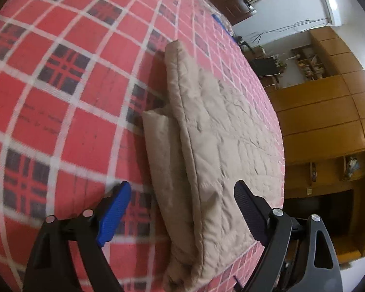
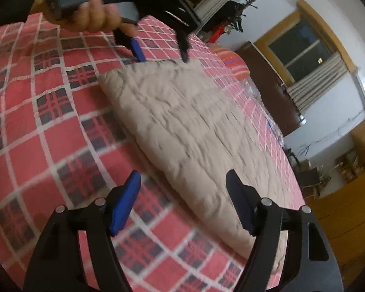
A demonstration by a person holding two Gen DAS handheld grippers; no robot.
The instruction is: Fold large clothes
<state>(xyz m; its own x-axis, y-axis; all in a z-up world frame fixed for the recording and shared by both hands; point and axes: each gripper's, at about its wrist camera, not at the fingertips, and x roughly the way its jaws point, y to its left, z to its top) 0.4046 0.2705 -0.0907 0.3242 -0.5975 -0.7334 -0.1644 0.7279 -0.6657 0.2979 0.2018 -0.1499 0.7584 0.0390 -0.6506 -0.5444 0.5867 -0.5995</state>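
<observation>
Now both grippers, left gripper and right gripper, gaping over folded beige jacket.

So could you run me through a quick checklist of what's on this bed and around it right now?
Surface: bed under a red plaid sheet, mostly bare.
Job's things: beige quilted garment lying folded in layers near the bed's edge.
Clutter: orange striped cushion and some blue and clear items at the far end, too small to identify.
Grippers: left hand-held gripper open, hanging over one end of the garment; right hand-held gripper open over the other end. A hand holds the left one.
Cables: wires strung along the white wall.
Surroundings: wooden cabinets, a curtained window, cluttered shelves.
</observation>
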